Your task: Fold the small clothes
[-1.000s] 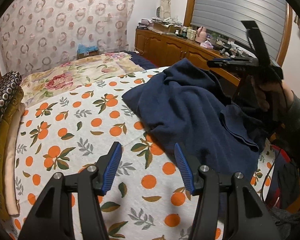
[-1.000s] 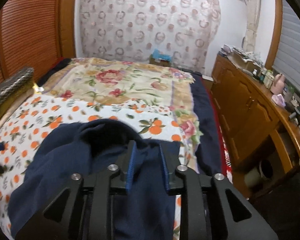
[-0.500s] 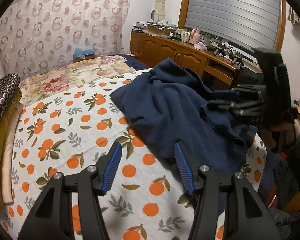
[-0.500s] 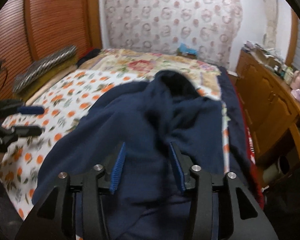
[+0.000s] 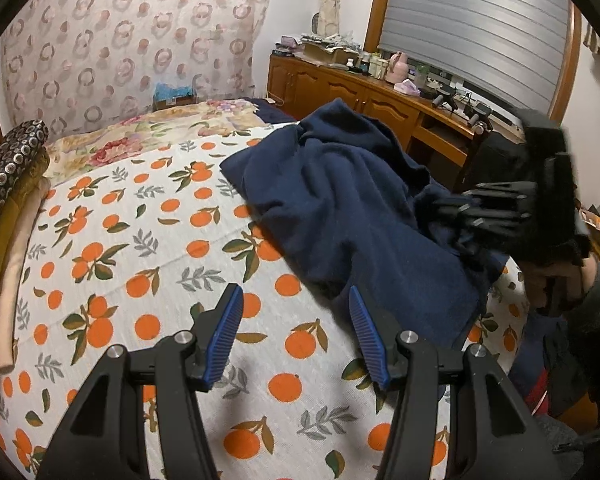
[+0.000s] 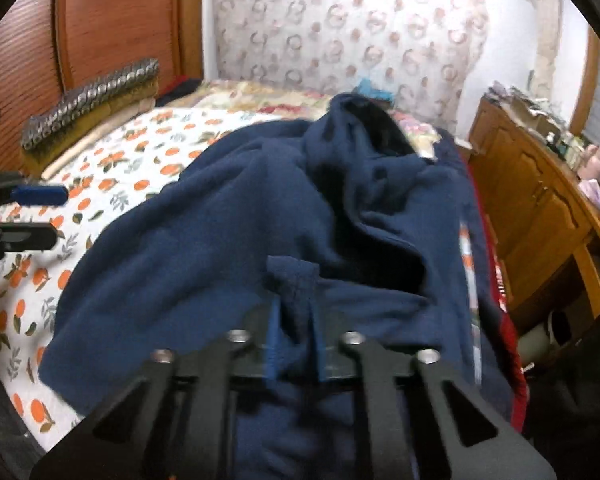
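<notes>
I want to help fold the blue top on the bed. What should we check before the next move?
1. Right gripper shut on a pinch of the blue top: ok.
2. Left gripper open and empty: ok.
3. Left gripper over the orange-print sheet, not yet on the top: ok.
4. Top lying flat: not ok, crumpled.
5. Which part of the top is pinched: cannot tell.
</notes>
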Tool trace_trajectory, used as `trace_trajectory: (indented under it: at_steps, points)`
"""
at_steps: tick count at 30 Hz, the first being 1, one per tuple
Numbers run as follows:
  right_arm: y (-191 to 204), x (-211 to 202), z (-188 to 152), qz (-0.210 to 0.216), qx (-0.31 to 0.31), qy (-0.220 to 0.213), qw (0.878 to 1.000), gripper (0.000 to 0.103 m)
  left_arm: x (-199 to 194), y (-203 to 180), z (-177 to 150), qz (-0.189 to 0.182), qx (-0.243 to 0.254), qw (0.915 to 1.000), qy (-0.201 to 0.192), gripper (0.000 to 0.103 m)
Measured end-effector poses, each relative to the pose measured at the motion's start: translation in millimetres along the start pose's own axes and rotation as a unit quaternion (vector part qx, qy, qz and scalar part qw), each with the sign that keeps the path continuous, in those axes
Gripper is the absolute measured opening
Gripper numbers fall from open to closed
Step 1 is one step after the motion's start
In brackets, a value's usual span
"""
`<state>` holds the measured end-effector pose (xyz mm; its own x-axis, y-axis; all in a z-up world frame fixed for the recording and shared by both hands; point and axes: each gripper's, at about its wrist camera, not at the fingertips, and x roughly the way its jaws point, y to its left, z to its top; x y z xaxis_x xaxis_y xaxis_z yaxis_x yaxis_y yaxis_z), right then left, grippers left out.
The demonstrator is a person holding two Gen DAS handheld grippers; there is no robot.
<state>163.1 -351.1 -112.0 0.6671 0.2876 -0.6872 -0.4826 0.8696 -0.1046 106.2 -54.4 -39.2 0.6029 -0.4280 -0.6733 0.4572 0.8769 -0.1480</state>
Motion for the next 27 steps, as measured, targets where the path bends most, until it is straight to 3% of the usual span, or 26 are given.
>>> trace_trajectory:
  at_steps: [7,14,20,23,27]
  points:
    - [-37.7,-71.6,-28.8,-0.033,0.061,-0.060,0.996,0.003,7.3,-4.6,2.8,-0.003,0.005,1.0000,0.003,0.054]
    - [-56.3,-106.1,-61.0,-0.066,0.093,-0.048,0.992,0.003,10.0,-8.2,8.6,-0.005,0.008,1.0000,0.000,0.054]
    - [-63.3,-98.0,-71.6,-0.077,0.098,-0.018,0.992,0.004,14.7,-6.1,20.1,-0.001,0.013,0.9999,-0.004,0.054]
    - [-67.7,-94.2,-66.8,-0.083,0.094,-0.016,0.992,0.017,20.0,-2.2,28.9,0.002,0.014,0.9999,-0.006,0.054]
    - [-75.0,-94.0,-48.7,-0.075,0.090,-0.034,0.993,0.027,27.6,3.4,39.1,0.007,0.011,0.9999,-0.006,0.054]
